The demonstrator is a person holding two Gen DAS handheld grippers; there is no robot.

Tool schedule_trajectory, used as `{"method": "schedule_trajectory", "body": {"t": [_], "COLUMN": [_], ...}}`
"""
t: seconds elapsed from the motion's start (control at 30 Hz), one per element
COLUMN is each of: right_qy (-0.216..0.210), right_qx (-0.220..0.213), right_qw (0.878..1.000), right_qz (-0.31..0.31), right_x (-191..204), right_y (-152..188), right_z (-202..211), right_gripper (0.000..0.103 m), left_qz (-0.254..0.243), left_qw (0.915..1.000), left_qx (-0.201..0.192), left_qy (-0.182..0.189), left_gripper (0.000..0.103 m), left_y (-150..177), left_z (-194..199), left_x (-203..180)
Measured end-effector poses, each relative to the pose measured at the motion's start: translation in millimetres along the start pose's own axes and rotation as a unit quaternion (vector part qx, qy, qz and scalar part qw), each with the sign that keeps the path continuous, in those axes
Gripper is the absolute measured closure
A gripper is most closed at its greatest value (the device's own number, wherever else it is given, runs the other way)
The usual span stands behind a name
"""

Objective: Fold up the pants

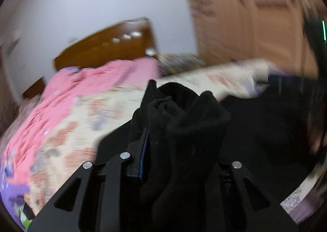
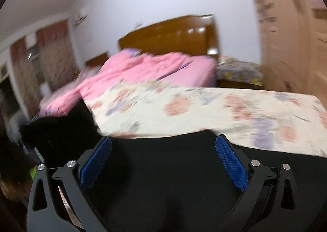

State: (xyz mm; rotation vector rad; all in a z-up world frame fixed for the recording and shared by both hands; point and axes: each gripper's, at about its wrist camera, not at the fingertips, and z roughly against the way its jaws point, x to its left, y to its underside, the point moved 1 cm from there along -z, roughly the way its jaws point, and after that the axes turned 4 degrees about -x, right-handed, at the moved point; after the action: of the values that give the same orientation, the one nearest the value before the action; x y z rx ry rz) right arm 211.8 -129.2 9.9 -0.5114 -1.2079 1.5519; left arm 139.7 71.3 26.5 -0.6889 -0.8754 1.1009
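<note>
At nine o'clock we see the pink quilt heaped against the wooden headboard. Our left gripper has its jaws clamped on a bunch of the black pants, which spread toward three o'clock over the floral bed. Our right gripper hangs with jaws wide above the pants' far edge; bare sheet lies beyond.

One black pants; two tools; one pink quilt; one headboard.
</note>
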Motion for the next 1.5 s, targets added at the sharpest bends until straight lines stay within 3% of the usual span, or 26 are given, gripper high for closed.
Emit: {"method": "schedule_trajectory", "body": {"t": [0.03, 0.1, 0.13, 0.17, 0.2, 0.27, 0.33, 0.43, 0.5, 0.53, 0.63, 0.7, 0.83, 0.87, 0.97, 1.07, 1.23, 1.37, 1.5], "right_qy": [0.007, 0.013, 0.014, 0.012, 0.007, -0.015, -0.039, -0.095, -0.134, -0.150, -0.169, -0.165, -0.174, -0.155, -0.080, -0.131, -0.182, -0.160, -0.164], "right_qx": [0.001, 0.009, 0.017, 0.023, 0.028, 0.034, 0.044, 0.083, 0.109, 0.130, 0.195, 0.229, 0.236, 0.229, 0.179, 0.143, 0.188, 0.200, 0.217], "right_qw": [1.000, 0.999, 0.999, 0.998, 0.998, 0.996, 0.993, 0.982, 0.974, 0.969, 0.959, 0.955, 0.954, 0.959, 0.980, 0.977, 0.963, 0.966, 0.960], "right_qz": [-0.010, -0.033, -0.044, -0.049, -0.055, -0.075, -0.101, -0.139, -0.145, -0.145, -0.116, -0.091, -0.065, -0.058, -0.034, -0.087, -0.069, -0.037, -0.057], "right_x": [-10, -29, -39, -43, -46, -47, -44, -26, -7, 4, 39, 60, 89, 90, 77, 63, 92, 110, 95], "right_y": [1, 8, 14, 18, 22, 30, 35, 49, 61, 68, 89, 103, 107, 102, 84, 70, 87, 100, 110], "right_z": [5, 13, 17, 19, 21, 23, 21, 10, 4, 0, -15, -23, -27, -25, -9, 9, 5, 13, 4], "right_gripper": [0.005, 0.005, 0.005, 0.005, 0.005, 0.005, 0.005, 0.005, 0.005, 0.005, 0.005, 0.005, 0.008, 0.014, 0.015, 0.027, 0.039, 0.039, 0.043], "left_qz": [-0.030, -0.084, -0.108, -0.133, -0.148, -0.149, -0.119, -0.046, 0.001, 0.034, 0.105, 0.129, 0.153, 0.152, 0.134, 0.101, 0.067, 0.049, 0.054], "left_qw": [0.9994, 0.9943, 0.9928, 0.9902, 0.9883, 0.9859, 0.9886, 0.9901, 0.9944, 0.9966, 0.9937, 0.9907, 0.9874, 0.9876, 0.9904, 0.9943, 0.9970, 0.9977, 0.9971], "left_qx": [0.018, 0.056, 0.042, 0.029, 0.017, 0.009, -0.023, -0.087, -0.085, -0.070, -0.027, -0.017, -0.018, -0.016, -0.019, -0.013, 0.007, 0.010, 0.022], "left_qy": [0.009, 0.035, 0.032, 0.032, 0.032, 0.075, 0.090, 0.100, 0.063, 0.026, -0.028, -0.040, -0.038, -0.034, -0.029, -0.029, -0.039, -0.045, -0.050], "left_gripper": [0.078, 0.066, 0.044, 0.030, 0.030, 0.011, 0.011, 0.001, 0.001, 0.001, 0.002, 0.002, 0.002, 0.002, 0.002, 0.002, 0.002, 0.002, 0.002], "left_y": [9, 36, 44, 52, 56, 57, 55, 58, 68, 83, 118, 132, 146, 146, 137, 132, 131, 135, 143], "left_z": [-16, -44, -44, -39, -31, -14, 18, 74, 87, 88, 80, 80, 73, 69, 60, 59, 50, 54, 49], "left_x": [-27, -71, -81, -91, -95, -90, -69, -17, 20, 48, 102, 120, 135, 134, 116, 95, 87, 86, 91]}}
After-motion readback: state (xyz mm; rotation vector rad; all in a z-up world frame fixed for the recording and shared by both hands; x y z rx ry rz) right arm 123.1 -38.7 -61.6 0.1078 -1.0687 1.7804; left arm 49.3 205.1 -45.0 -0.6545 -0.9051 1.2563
